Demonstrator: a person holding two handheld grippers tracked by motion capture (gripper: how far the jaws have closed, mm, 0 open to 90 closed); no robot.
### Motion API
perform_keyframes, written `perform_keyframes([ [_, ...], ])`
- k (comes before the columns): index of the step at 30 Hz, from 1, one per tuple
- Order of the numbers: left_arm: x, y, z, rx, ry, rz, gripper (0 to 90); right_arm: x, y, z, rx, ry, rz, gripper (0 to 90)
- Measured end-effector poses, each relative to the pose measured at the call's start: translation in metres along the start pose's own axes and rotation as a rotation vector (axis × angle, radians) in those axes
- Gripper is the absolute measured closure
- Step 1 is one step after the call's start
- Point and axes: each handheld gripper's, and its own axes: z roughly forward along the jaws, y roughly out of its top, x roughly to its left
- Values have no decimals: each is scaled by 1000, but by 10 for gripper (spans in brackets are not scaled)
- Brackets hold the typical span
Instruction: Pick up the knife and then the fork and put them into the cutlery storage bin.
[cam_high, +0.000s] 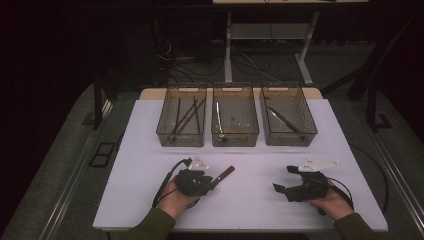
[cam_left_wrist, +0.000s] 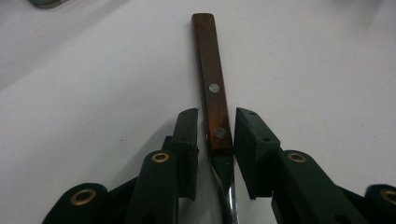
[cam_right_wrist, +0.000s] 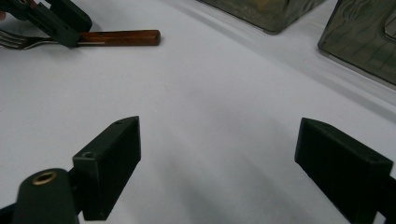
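Three clear bins sat in a row along the far edge of the white table; no brand, label or writing was readable on anything.

Landmark: the middle bin. The left bin (holding long dark sticks) and the right bin flanked it.

The fork lay flat on the table, on the near side of the middle bin and slightly left of it. It had a wooden handle with two metal rivets, and the handle end pointed up-right, roughly toward that bin. The tines were visible at the top-left corner of the right gripper view.

The left gripper was held low over the table, nearer than the middle bin and to its left, hand wrapped round its body, forearm coming in from the bottom edge. Its jaws straddled the fork where the handle met the metal neck. The right pad sat at the handle's edge, the left pad stood a sliver off. The fork was bracketed but not clamped.

The right gripper sat on the near side of the right bin, well apart from the fork, pointing left. Its jaws were spread wide with bare table between them and nothing held.
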Motion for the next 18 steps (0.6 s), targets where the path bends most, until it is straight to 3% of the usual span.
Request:
perform_keyframes([
  [6,-7,0,1,17,41,73,700,0,0,0,3,-6,-5,144],
  [14,-9,1,1,19,41,114,746,-1,2,0,-6,16,8,144],
  [18,-6,1,1,21,19,97,767,0,2,0,-10,32,6,144],
])
